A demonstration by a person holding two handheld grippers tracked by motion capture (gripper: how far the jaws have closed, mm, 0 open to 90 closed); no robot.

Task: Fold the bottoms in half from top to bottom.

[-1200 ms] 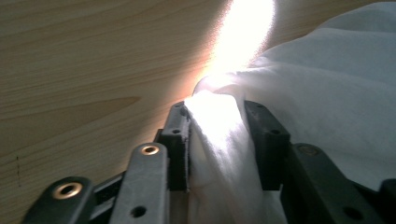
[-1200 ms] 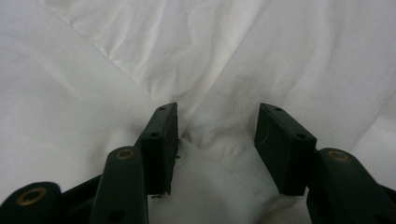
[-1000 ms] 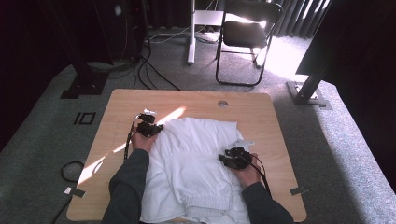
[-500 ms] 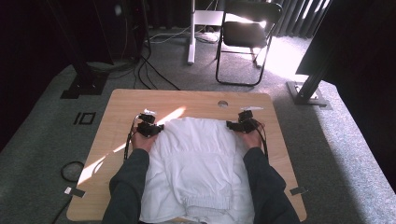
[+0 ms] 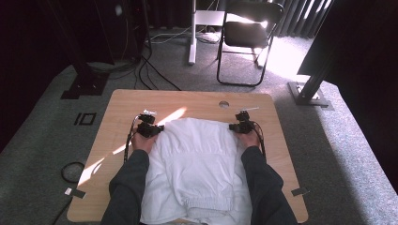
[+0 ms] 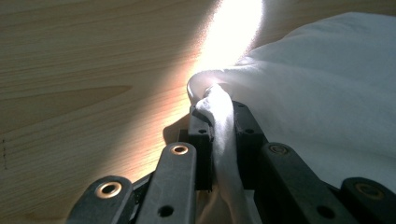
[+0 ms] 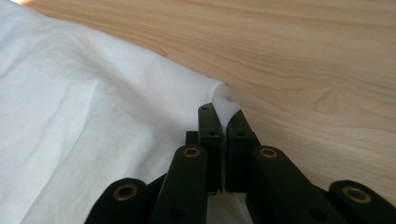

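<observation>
1. Big change: right gripper (image 5: 241, 126) swung from the near right part of the white cotton garment (image 5: 197, 164) up to its far right corner, then clamped down. Jaws were just closing, and now pinch a little peak of white fabric (image 7: 224, 106) tight between them.
2. Left gripper (image 5: 149, 130) hasn't budged, parked at the far left corner of the garment, jaws closed on a bunched ridge of cloth (image 6: 219, 116).
3. So both far corners gripped now. Looks like the setup for a fold or a pull toward the near edge, just a guess though.
4. Garment itself: soft, white, lying mostly flat on the light wooden table (image 5: 122, 108), a gathered elastic-looking band running across the near end (image 5: 206, 202), mild wrinkles through the middle.
5. Far edge sits short of the round hole in the table (image 5: 224, 104); near end hangs about at the table's near edge, between the dark sleeves (image 5: 126, 187).
6. Sun streak (image 5: 169, 116) beside the far left corner, washing out some detail there.
</observation>
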